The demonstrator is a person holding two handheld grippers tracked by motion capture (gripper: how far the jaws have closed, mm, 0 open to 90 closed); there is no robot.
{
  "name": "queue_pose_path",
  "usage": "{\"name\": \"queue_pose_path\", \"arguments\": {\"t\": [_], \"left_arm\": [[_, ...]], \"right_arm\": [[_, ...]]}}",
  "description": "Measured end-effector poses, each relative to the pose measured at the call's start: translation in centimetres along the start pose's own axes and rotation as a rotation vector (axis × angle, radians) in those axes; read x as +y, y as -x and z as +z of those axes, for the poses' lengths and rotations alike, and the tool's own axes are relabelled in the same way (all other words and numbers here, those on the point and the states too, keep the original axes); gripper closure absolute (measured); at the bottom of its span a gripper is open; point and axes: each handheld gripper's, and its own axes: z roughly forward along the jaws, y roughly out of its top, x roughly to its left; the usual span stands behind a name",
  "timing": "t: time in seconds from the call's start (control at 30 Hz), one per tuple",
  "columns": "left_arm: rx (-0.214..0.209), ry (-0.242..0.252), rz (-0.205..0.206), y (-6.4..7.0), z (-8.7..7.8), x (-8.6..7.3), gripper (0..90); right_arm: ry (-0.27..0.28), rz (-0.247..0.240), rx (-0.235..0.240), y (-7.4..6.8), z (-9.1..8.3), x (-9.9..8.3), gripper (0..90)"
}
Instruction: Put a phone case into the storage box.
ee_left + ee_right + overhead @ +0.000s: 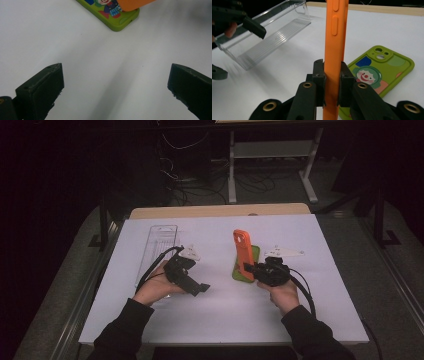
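An orange phone case [242,250] stands upright on edge, clamped above a flat-lying green clown-print case [252,265].

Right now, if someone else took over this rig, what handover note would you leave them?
Right tongs: shut on the orange phone case, held upright on its edge above the table.
Left tongs: open, holding nothing, over bare white table.
Green clown phone case: lying flat beside the orange one.
Clear plastic tray: at the left, nothing in it.
Done: orange case lifted.
Left: probably both cases go into the tray; green one not yet touched.
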Motion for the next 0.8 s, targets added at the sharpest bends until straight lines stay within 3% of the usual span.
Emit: {"name": "queue_pose_path", "arguments": {"t": [0.07, 0.1, 0.43, 0.8], "left_arm": [[0.000, 0.027, -0.032, 0.1, 0.0, 0.0, 0.0], [0.000, 0.017, -0.014, -0.1, -0.2, 0.1, 0.0], [0.005, 0.130, -0.102, -0.3, -0.6, 1.1, 0.0], [-0.005, 0.229, -0.144, -0.4, -1.0, 1.4, 0.0]], "right_arm": [[0.002, 0.004, -0.006, 0.1, -0.1, 0.0, 78.2], [0.003, 0.004, -0.007, 0.1, -0.1, -0.1, 78.2], [0.010, -0.020, -0.001, -0.7, 0.2, -0.1, 78.3], [0.027, -0.053, 0.053, -2.7, 1.1, -0.4, 78.3]]}}
